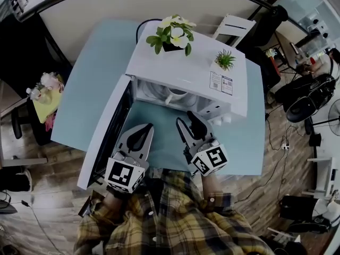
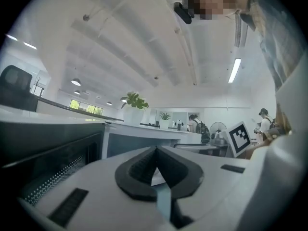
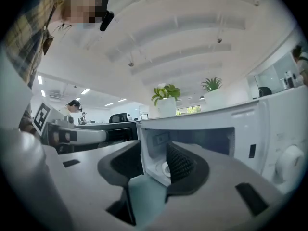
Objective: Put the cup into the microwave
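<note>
My left gripper [image 1: 142, 132], jaws pressed together; my right gripper [image 1: 189, 122], jaws apart, empty; cup [image 1: 176, 95] inside open microwave [image 1: 196, 68].

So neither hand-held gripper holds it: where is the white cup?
Head view, centre: the white cup sits inside the open white microwave, just beyond the right hand-held gripper.
</note>
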Tool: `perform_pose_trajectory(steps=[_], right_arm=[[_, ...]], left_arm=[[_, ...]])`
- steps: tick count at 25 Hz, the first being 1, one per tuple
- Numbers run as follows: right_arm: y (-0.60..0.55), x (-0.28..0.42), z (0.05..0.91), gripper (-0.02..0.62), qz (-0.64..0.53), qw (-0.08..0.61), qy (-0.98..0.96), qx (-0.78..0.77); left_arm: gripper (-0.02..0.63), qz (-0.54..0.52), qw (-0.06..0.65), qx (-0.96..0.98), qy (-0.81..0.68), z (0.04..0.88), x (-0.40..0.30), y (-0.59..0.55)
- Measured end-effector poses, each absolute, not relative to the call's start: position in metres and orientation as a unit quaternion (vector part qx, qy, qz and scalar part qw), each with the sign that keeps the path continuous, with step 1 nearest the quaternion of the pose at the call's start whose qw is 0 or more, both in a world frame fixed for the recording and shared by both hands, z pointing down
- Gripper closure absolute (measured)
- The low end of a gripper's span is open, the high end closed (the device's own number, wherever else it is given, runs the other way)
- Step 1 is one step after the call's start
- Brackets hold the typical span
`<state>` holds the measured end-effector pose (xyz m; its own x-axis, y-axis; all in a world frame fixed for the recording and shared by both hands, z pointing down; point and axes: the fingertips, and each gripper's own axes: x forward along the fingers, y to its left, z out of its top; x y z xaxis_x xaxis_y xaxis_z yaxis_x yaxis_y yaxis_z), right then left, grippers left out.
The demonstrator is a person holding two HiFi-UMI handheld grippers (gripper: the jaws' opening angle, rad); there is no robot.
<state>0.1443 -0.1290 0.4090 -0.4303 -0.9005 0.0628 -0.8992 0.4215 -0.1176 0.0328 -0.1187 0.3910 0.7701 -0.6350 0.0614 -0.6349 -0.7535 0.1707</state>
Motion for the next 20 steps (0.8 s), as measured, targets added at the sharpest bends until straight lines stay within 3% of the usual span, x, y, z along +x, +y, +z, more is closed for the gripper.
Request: perform_pose_trajectory(steps=[10,20], right_arm=[[-0.106,0.154,0.376,0.436,-0.074,-0.001,0.842,-0.535],[-0.100,0.152,0.358,0.553,-0.039,-0.016,0.847,-0.530]], left_arm=[[0.614,-0.011,0.083,0.939,-0.333,0.365,0.031,-0.118],[0.614,-0.005,0.085,0.941,-0.328,0.359,0.032,-0.115]])
